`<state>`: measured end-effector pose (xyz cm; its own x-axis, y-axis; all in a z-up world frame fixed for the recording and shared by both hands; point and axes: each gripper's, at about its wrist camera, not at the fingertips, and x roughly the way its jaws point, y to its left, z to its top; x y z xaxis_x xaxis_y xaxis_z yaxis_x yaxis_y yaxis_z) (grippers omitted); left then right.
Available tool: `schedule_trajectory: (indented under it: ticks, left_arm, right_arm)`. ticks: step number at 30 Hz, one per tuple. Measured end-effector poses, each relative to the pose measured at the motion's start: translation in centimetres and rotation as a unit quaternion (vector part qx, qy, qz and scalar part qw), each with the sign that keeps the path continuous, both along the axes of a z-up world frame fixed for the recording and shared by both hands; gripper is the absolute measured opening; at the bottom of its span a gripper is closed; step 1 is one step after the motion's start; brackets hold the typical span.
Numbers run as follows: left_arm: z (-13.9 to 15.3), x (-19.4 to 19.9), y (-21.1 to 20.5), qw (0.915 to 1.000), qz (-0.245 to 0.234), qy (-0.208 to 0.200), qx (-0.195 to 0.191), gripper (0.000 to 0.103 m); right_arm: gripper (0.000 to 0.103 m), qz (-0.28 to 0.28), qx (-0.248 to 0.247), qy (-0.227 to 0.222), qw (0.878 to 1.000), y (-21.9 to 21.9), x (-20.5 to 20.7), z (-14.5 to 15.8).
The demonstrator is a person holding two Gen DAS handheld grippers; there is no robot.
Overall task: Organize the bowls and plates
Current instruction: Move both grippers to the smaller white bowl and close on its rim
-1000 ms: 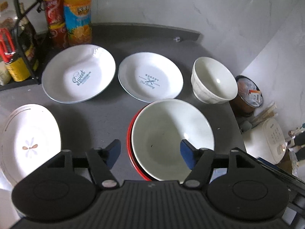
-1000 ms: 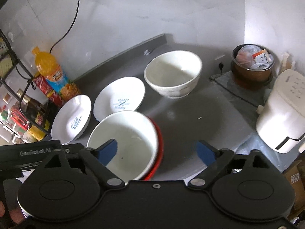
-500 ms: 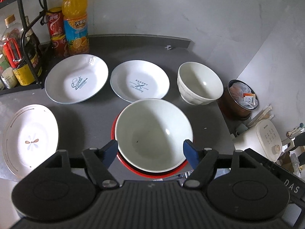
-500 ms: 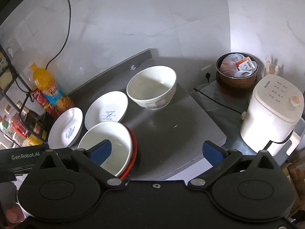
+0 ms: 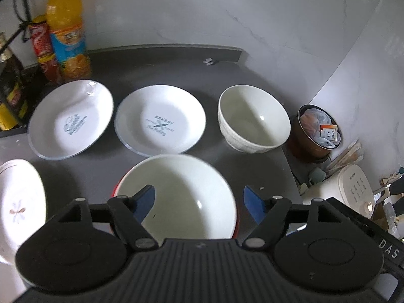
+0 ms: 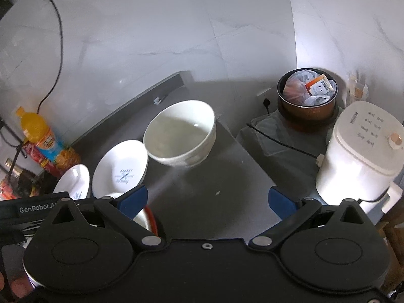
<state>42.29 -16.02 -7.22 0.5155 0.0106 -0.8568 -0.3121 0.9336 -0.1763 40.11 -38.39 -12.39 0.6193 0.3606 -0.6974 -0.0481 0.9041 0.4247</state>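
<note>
Half the red plate hides beneath the white bowl.

We see only a thin arc of the red dish beneath the wide white bowl, whose near side our left gripper's body covers. The flower plate runs off the left edge. The script on the leftmost printed plate blurs beyond reading. Bottles beside the juice stay too dark to identify.
</note>
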Motion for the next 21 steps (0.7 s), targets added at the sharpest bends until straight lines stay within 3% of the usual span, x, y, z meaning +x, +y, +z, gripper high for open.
schedule_trajectory:
  ticks: [13,21]
  left_arm:
    - [-3.0,10.5,0.5,0.9991,-0.037,0.022,0.000,0.076]
    - [-4.8,15.1,-0.2,0.9985,-0.053,0.012,0.011,0.076]
  right_arm:
    - [0.102,-0.017,0.004,0.022,1.000,1.0,9.0,-2.9]
    - [0.088,-0.032,0.029,0.040,0.998,0.8,12.7,-5.1]
